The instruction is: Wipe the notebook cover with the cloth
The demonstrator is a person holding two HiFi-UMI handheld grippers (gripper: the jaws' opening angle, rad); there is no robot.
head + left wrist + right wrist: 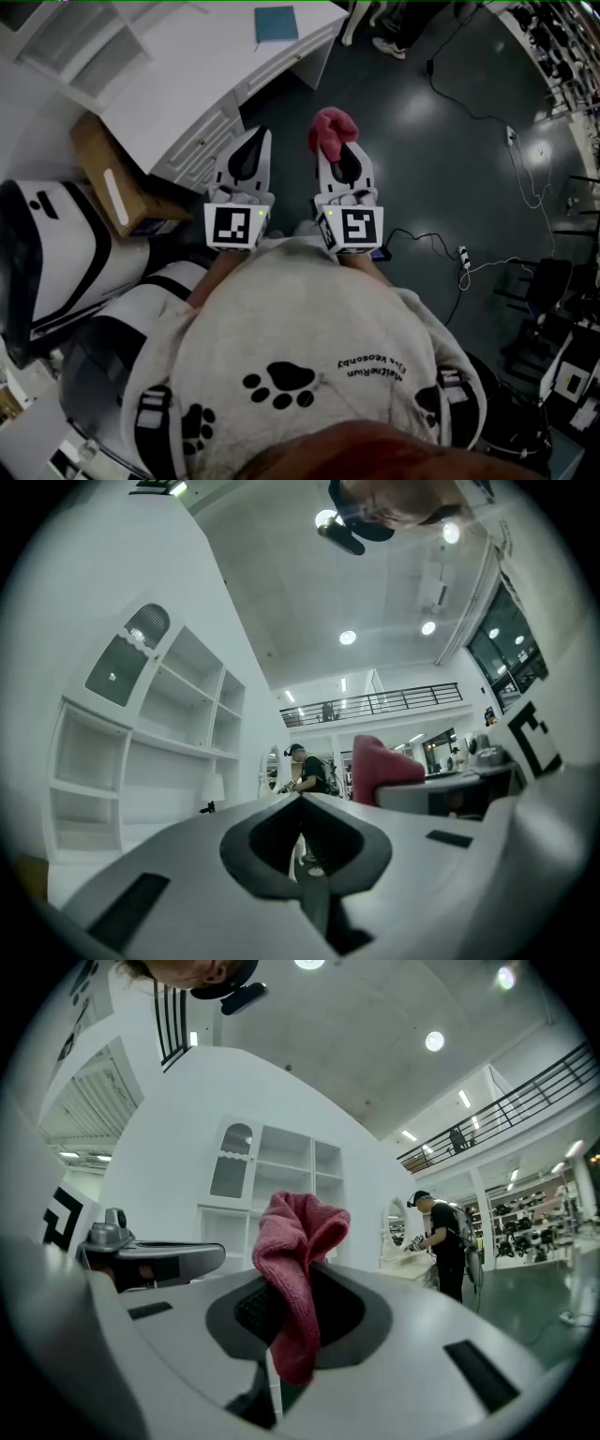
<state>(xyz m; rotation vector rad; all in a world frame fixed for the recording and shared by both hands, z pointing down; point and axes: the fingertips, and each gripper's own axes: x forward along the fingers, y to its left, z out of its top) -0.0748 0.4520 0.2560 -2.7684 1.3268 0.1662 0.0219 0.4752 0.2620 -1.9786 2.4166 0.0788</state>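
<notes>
Right gripper view shows the right gripper pinching a soft, light, floppy pink cloth by a bunched fold, while the left gripper has its jaws pressed together, empty.

Left of the left gripper stood a white drawered wooden desk; rightward spread glossy dark-grey floor (round ceiling lights glowed overhead).

dim, vignetted fisheye; ceiling-light glare
</notes>
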